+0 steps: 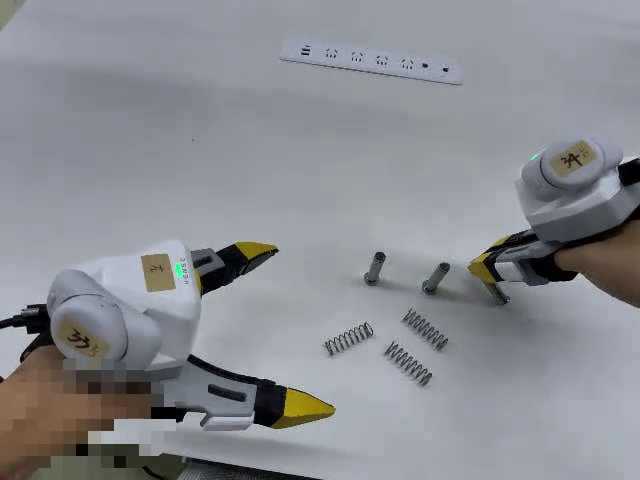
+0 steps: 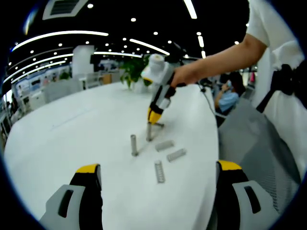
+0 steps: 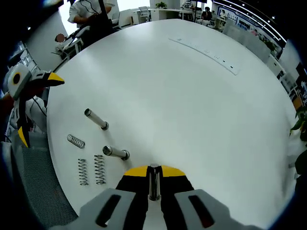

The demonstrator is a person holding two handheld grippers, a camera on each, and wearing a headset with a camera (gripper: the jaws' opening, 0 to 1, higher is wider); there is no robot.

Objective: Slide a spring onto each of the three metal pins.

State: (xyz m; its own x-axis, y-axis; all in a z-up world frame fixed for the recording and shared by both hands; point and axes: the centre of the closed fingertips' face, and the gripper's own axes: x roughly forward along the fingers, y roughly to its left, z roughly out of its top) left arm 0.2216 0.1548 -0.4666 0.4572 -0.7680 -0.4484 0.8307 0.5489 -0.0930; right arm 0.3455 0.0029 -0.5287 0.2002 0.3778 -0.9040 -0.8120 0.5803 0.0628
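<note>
The right tool (image 1: 487, 268) is clamped on the rightmost pin (image 1: 497, 294) at the right side of the table (image 1: 200, 150). In the right gripper view that pin (image 3: 153, 182) runs straight out along the closed jaws. From the left gripper view it looks upright, its lower end at or just above the table top.

The left tool (image 1: 280, 328) hangs at the near left with its jaws spread wide, holding nothing. The springs lie flat between the two tools, nearer than the pins. The left spring (image 1: 348, 338) lies just right of the left tool, its long axis running from near left to far right. The far spring (image 1: 424, 328) and the near spring (image 1: 407, 363) lie side by side beyond it, slanting the other way.

The empty left tool is nearest the left spring, so that pickup looks to be its job. It would then need to bring the coil end-on to the held pin.
</note>
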